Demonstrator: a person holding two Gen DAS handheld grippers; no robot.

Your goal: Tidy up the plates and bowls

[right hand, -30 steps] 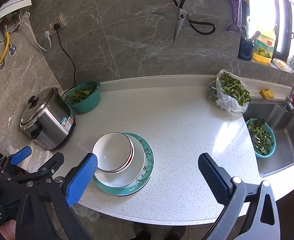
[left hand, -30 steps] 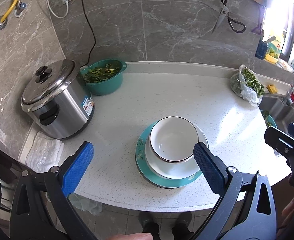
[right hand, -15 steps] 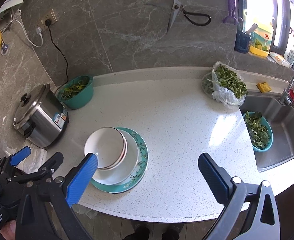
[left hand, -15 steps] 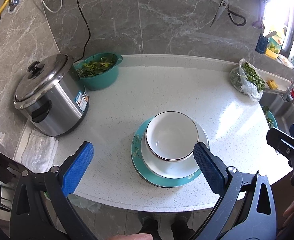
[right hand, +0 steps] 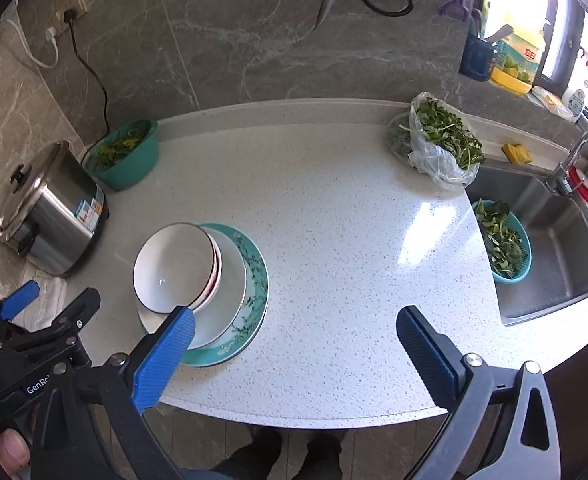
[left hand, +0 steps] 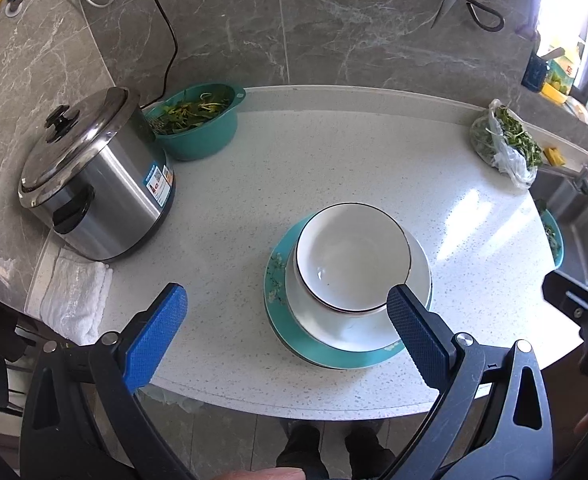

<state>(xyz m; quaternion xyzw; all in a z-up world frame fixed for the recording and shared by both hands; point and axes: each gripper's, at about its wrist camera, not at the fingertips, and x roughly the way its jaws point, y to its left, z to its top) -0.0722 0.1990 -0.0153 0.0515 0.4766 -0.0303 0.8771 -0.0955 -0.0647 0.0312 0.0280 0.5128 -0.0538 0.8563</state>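
left tool (left hand: 286, 324): my jaws spread wide, nothing held, hovering over the front worktop (left hand: 333, 152) edge
right tool (right hand: 294, 344): same, released, empty
change: both views pulled back a little over the last second; stack untouched
stack: top bowl (left hand: 351, 256) nested in a second bowl, on white plate (right hand: 230, 292), on teal plate (left hand: 290, 332), near front edge
task read: looks finished, I'm retreating

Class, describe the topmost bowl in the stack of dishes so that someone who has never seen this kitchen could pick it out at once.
Find the pale speckled countertop between the steel rice cooker and the sink. Near its front edge lies a teal floral plate carrying a white plate and nested bowls. The topmost bowl is white and empty, with a thin dark rim; the one beneath shows a reddish edge.
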